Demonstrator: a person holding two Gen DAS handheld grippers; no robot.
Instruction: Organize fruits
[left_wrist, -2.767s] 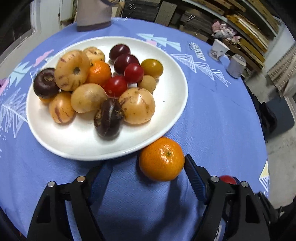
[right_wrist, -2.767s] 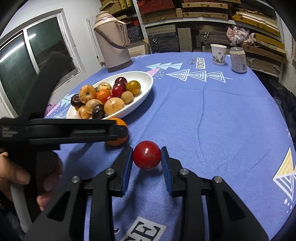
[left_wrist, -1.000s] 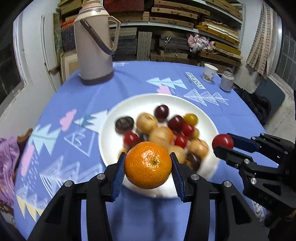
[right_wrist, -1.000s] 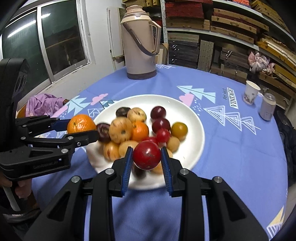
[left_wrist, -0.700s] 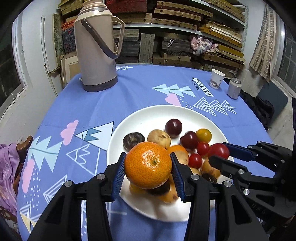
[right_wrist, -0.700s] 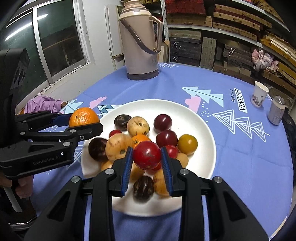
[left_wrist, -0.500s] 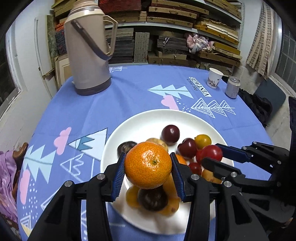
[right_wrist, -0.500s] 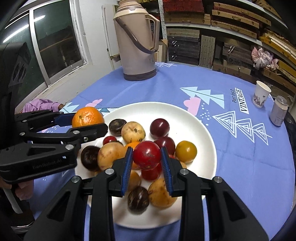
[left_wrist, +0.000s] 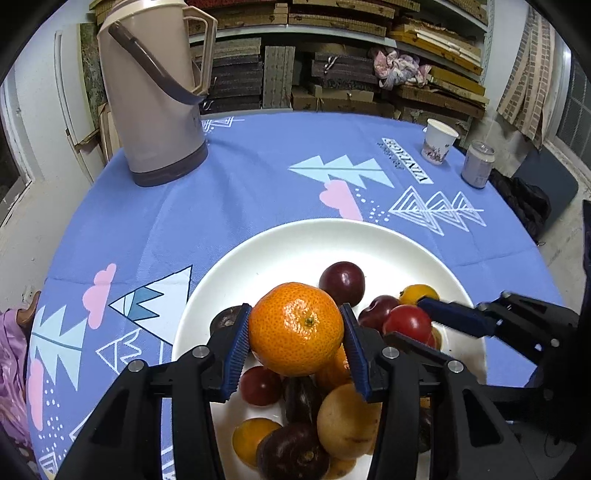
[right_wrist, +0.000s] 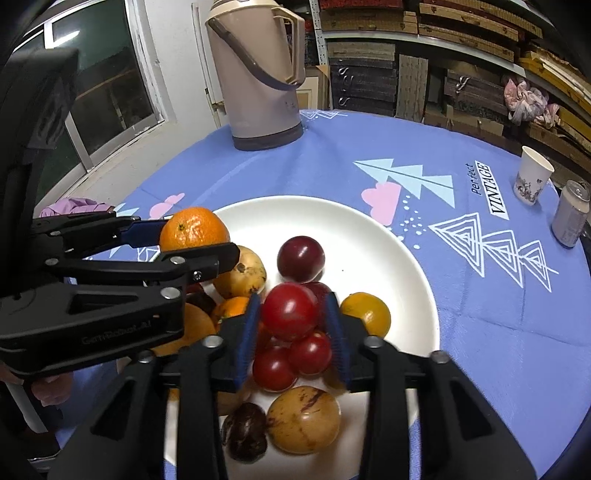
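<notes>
A white plate (left_wrist: 295, 251) on the blue tablecloth holds a heap of several fruits: dark plums, red tomatoes, yellow-brown ones. Over the heap's left side my left gripper (left_wrist: 293, 314) is shut on an orange mandarin (left_wrist: 295, 328). The right wrist view shows the same left gripper (right_wrist: 199, 238) and mandarin (right_wrist: 194, 229). My right gripper (right_wrist: 291, 301) hovers over the middle of the heap on the plate (right_wrist: 369, 240), its jaws opening. A red tomato (right_wrist: 290, 312) sits between them with a thin gap at each pad. The left wrist view shows the right gripper (left_wrist: 406, 319) and tomato (left_wrist: 406, 323) at right.
A tall beige thermos jug (left_wrist: 155, 92) stands at the table's far left. A paper cup (left_wrist: 437, 146) and a drink can (left_wrist: 478, 164) stand at the far right edge. Purple cloth (left_wrist: 11, 369) lies past the left edge. A hand (right_wrist: 48, 391) grips the left tool.
Both grippers have come forward and a little lower over the plate with their fruit. The right jaws, shut on the tomato before, now stand wider than it.
</notes>
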